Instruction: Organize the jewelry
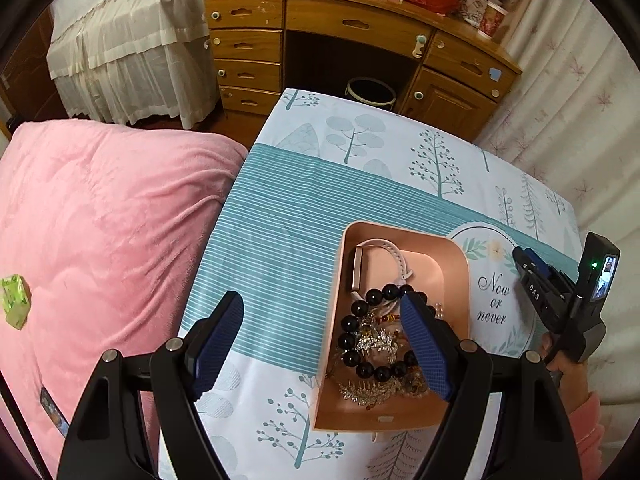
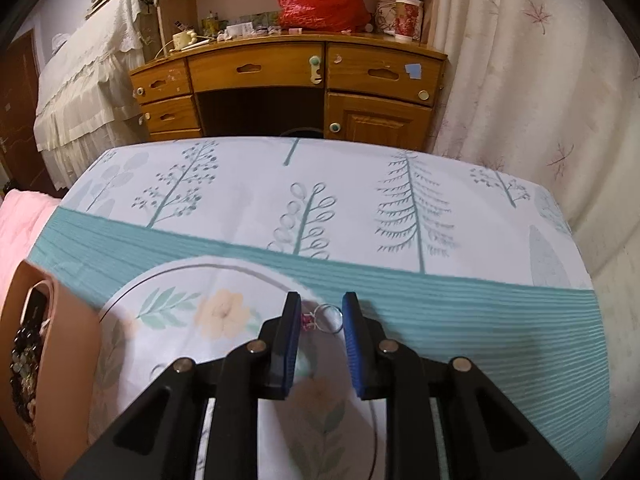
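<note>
A peach open box (image 1: 456, 264) stands on the tree-print cloth (image 1: 288, 216). It holds a white wristband (image 1: 384, 252), a black bead bracelet (image 1: 352, 344) and silvery and gold hair ornaments (image 1: 376, 340). My left gripper (image 1: 322, 304) hangs wide open over the box's left wall, gripping nothing; one finger is above the jewelry, the other above the cloth. Right of the box, my right gripper (image 2: 320, 312) points down at the cloth's round flower print. Its narrow jaws are shut on a small silver ring with a pink stone (image 2: 330, 318). The box edge (image 2: 68, 320) shows at the left.
A pink quilt (image 1: 100, 240) with a small green packet (image 1: 16, 300) lies left of the cloth. Beyond the far edge stands a wooden desk (image 1: 348, 24) with a bin (image 1: 370, 90) under it. A curtain (image 2: 540, 80) hangs on the right. A hand in a pink sleeve (image 1: 580, 412) holds the right gripper.
</note>
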